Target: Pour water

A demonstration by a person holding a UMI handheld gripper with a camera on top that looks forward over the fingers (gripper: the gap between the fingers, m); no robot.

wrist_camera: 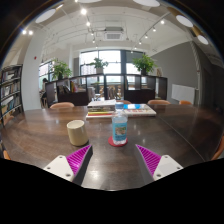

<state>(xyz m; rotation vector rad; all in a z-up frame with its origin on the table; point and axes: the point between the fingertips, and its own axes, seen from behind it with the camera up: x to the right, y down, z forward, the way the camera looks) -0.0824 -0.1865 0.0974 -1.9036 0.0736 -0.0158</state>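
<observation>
- We saw the gripper (114,158) with its two fingers spread wide and nothing held between them; the magenta pads (79,158) faced each other across an open gap.
- We found a clear water bottle (120,127) with a blue label standing upright on the dark wooden table (40,135), just ahead of the fingers and roughly in line with the gap between them.
- The bottle rested on a small red coaster (118,142), apart from both fingers.
- We noted a beige cup (77,132) upright on the table just beside the bottle, ahead of the left finger and touching neither the bottle nor the gripper.
- Beyond them, further along the table, lay a stack of books (124,109) or papers; we could not tell which.
- Chairs (62,105) stood at the far side of the table.
- Behind that we saw large windows (110,63), potted plants (145,64) on a high ledge, and a bookshelf (10,92) at the left wall.
</observation>
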